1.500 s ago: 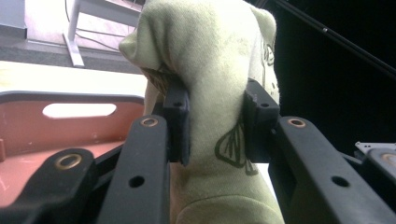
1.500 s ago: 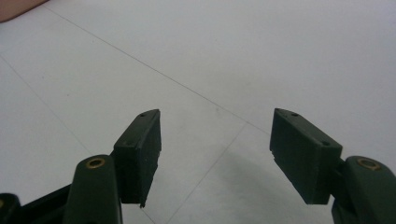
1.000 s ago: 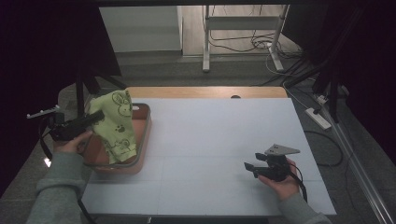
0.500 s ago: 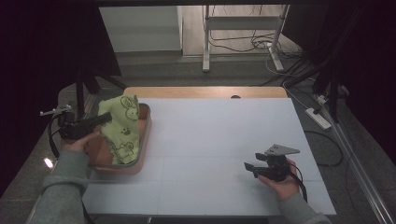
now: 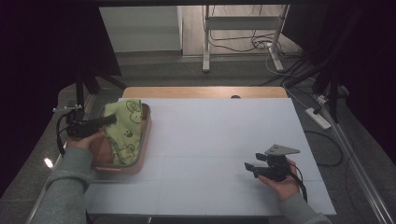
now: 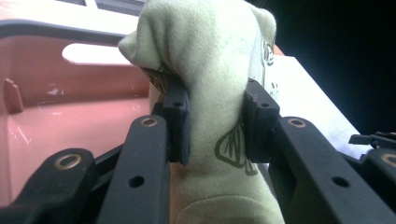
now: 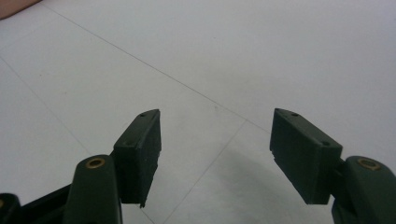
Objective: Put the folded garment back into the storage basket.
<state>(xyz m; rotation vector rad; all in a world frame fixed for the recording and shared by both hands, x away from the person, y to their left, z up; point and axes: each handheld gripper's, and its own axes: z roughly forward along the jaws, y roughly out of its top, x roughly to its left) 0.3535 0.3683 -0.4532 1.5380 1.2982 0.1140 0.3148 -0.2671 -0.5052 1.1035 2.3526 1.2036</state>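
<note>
The left tool (image 5: 109, 120) is held at the table's left edge by the left hand (image 5: 86, 138), its jaws pinched on a fold of green cloth (image 6: 219, 107). The right tool (image 5: 251, 167) rests low in the right hand (image 5: 280, 179), jaws spread wide apart.

Both of the person's arms are in grey long sleeves (image 5: 65, 186), ribbed at the cuffs. The left gripper (image 6: 212, 123) is matt black: flat link arms with brass-coloured rivets and small screw holes, ending in blocky rectangular pads (image 6: 176, 122). A black cable (image 5: 60, 135) loops from it, and a thin pale bar sticks out at its back. The right gripper (image 7: 215, 156) has the same dark pads with screw holes and brass pivots, a grey three-cornered plate (image 5: 281, 150) on top, and a black cable behind the hand
</note>
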